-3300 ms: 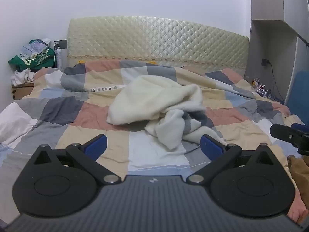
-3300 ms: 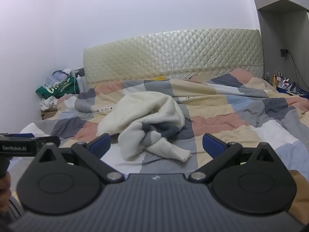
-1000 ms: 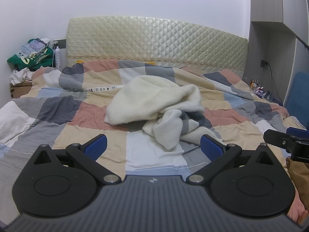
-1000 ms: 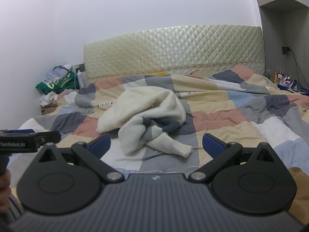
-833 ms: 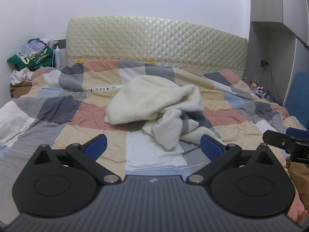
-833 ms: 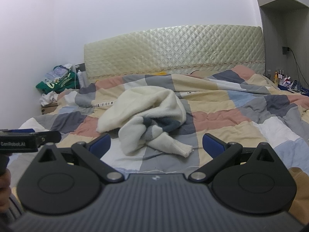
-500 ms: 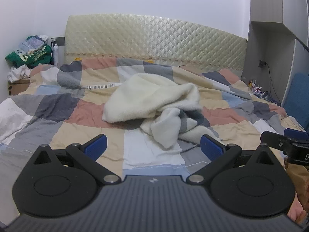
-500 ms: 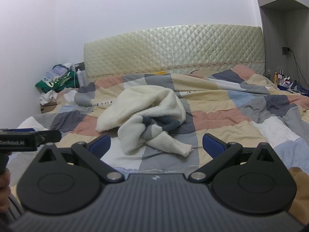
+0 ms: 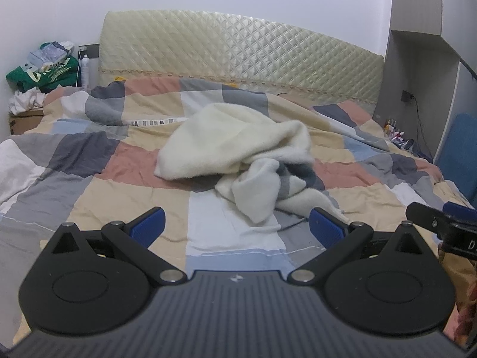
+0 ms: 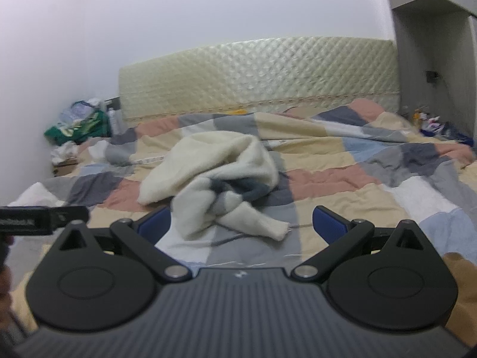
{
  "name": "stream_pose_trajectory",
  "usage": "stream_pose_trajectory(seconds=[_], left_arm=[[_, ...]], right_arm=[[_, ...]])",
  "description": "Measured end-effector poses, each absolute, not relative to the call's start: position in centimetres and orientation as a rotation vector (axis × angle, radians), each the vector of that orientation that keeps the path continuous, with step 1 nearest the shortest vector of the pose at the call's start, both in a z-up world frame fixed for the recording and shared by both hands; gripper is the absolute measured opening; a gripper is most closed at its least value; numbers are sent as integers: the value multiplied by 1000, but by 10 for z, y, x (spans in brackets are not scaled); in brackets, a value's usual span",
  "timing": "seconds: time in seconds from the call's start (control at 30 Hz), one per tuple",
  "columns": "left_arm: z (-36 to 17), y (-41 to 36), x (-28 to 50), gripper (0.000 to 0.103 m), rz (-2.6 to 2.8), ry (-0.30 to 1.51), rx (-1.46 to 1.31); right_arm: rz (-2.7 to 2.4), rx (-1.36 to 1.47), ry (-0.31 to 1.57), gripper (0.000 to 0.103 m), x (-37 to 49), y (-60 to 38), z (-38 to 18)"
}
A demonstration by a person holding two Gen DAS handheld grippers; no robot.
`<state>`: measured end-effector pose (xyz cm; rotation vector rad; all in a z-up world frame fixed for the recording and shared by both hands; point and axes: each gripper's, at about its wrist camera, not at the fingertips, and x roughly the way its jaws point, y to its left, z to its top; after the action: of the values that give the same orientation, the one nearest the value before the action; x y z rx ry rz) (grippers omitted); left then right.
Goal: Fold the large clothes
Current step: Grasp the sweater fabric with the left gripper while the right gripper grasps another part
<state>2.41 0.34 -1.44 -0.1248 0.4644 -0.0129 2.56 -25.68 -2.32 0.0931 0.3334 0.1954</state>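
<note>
A cream fleece garment (image 9: 235,146) with grey and dark blue stripes lies crumpled in a heap on the patchwork bedspread (image 9: 98,185). In the right wrist view the same garment (image 10: 214,164) has a sleeve end trailing toward me. My left gripper (image 9: 237,223) is open just short of the heap, nothing between its blue pads. My right gripper (image 10: 243,222) is open too, its left pad close beside the near fold of the cloth. Each gripper's body shows at the edge of the other's view.
A quilted cream headboard (image 9: 238,59) backs the bed. A pile of bags and clothes (image 9: 38,71) sits at the far left corner. Small bottles (image 9: 393,128) and a grey cabinet stand at the right. The bedspread (image 10: 387,185) is bare to the right of the heap.
Both grippers have moved forward and lower toward the garment, so the heap looks larger. The right view is blurred by motion. Both stay open.
</note>
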Motion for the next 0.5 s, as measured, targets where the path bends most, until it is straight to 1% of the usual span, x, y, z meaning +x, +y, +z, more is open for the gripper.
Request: stream_pose_trajectory(seconds=[0.13, 0.3, 0.5], left_arm=[[-7, 11, 41, 103, -12, 487, -177], [5, 20, 73, 103, 29, 494, -172], [-2, 32, 123, 103, 47, 538, -204]], right_arm=[[219, 153, 376, 103, 37, -262, -21], [189, 250, 416, 103, 67, -265, -8], [205, 343, 488, 103, 119, -260, -4]])
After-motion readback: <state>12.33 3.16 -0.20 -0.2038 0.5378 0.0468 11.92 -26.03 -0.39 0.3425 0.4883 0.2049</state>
